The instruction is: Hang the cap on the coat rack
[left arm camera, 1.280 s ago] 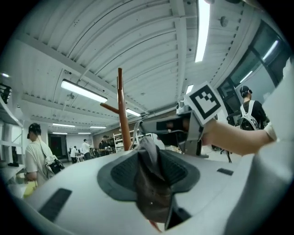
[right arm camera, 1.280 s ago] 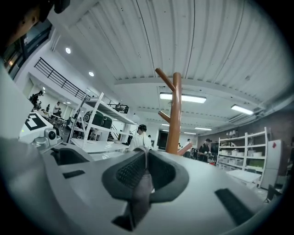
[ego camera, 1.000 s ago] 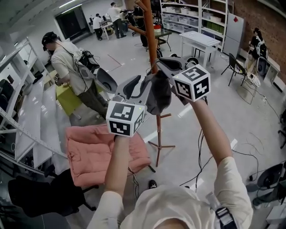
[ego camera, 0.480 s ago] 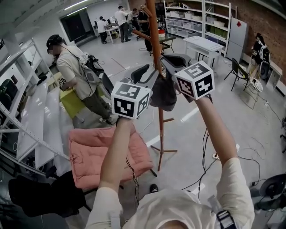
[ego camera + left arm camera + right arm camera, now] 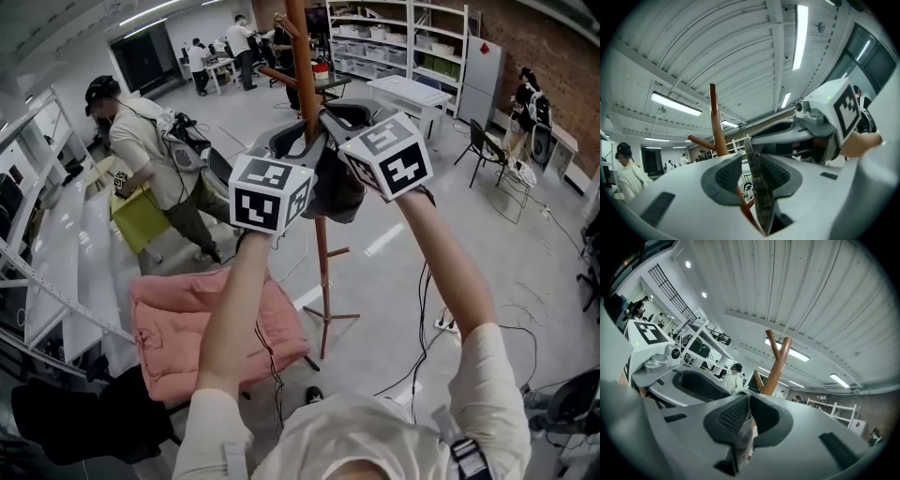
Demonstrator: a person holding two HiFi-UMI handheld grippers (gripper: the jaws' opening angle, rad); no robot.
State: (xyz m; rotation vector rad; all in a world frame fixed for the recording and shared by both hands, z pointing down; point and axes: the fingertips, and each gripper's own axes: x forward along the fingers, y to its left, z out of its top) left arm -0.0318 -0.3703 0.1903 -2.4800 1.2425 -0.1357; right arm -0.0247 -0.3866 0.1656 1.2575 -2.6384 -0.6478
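Cap, pinched by our right hand-held gripper, loose between our left hand-held gripper's just-closing jaws, hangs beside the coat rack, below its pegs.

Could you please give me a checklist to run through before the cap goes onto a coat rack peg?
1. Right gripper pinching the cap: ok.
2. Left gripper grip: not ok; jaws have just been closing, cap edge between them, gap beside one pad.
3. Coat rack upright, close ahead: ok.
4. Peg bare: ok.
5. Cap on a peg: not ok; it hangs between the grippers.
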